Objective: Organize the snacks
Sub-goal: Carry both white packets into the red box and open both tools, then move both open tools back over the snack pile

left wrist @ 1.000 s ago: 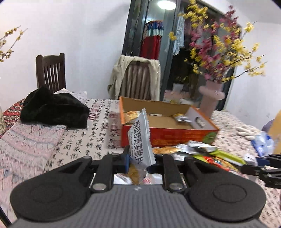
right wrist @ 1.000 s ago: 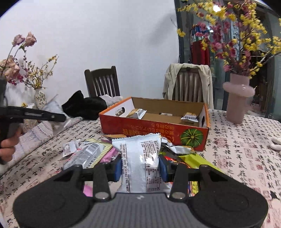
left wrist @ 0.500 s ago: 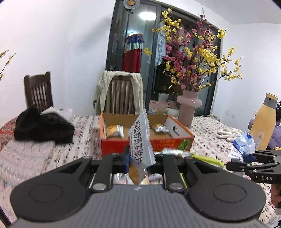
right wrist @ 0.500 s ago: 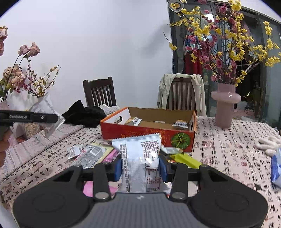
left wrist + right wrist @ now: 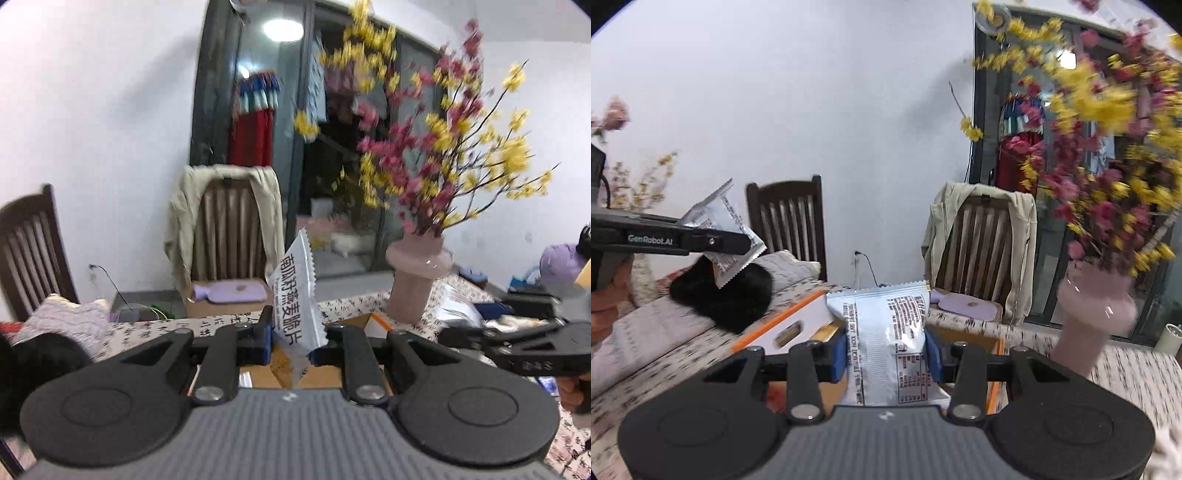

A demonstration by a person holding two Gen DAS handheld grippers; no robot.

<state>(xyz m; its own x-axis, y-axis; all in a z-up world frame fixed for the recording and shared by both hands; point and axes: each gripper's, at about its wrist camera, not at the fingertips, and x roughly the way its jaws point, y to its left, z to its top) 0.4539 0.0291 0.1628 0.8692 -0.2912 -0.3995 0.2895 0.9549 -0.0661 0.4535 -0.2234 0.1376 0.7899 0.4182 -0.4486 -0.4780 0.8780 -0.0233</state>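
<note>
Packets aloft: left gripper point(image 5: 291, 341) pinches an oat-crisp packet point(image 5: 295, 295), right gripper point(image 5: 886, 356) clamps a white packet point(image 5: 890, 343), above the box point(image 5: 798, 325); best lowered inside before letting go

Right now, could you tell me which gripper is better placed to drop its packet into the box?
Probably the right gripper: its packet hangs over the box, while the left gripper appears farther back.
</note>
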